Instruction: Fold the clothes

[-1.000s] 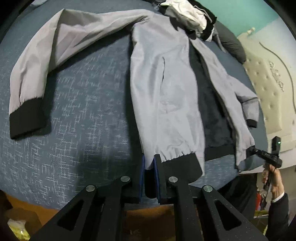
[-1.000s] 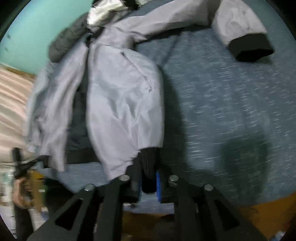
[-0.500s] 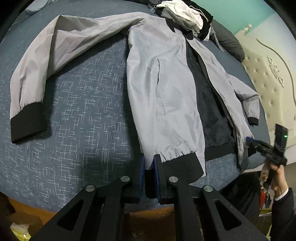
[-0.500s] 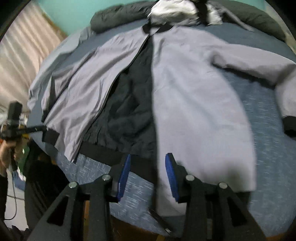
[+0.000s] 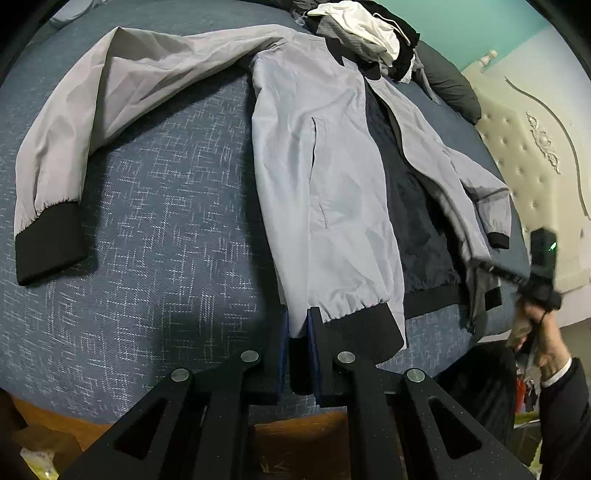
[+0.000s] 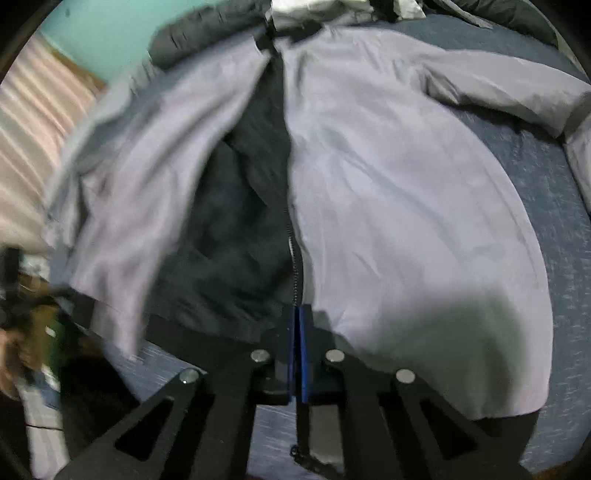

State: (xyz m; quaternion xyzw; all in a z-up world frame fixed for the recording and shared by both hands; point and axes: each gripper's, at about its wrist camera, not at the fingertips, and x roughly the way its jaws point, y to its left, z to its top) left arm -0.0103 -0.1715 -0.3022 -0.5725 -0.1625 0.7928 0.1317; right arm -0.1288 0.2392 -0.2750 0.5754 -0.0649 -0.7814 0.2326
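A light grey zip jacket (image 5: 325,177) with black lining, cuffs and hem lies open, front up, on the blue bed (image 5: 155,221). My left gripper (image 5: 297,325) is shut on the jacket's bottom hem corner at the near bed edge. In the right wrist view the jacket (image 6: 388,206) fills the frame. My right gripper (image 6: 297,321) is shut on the zipper edge (image 6: 295,266) at the hem of the other front panel. The right gripper also shows at the right edge of the left wrist view (image 5: 517,275), beside the far hem. One sleeve (image 5: 92,122) lies spread to the left.
A pile of white, grey and black clothes (image 5: 369,33) lies at the jacket's collar. A dark pillow (image 5: 450,85) and a cream tufted headboard (image 5: 535,155) are at the right. The bed's wooden frame (image 5: 288,428) runs below the left gripper.
My right gripper let go of the black cuff, swung over to the open front of the jacket and shut on the zipper edge at the hem. My left gripper kept its hold.
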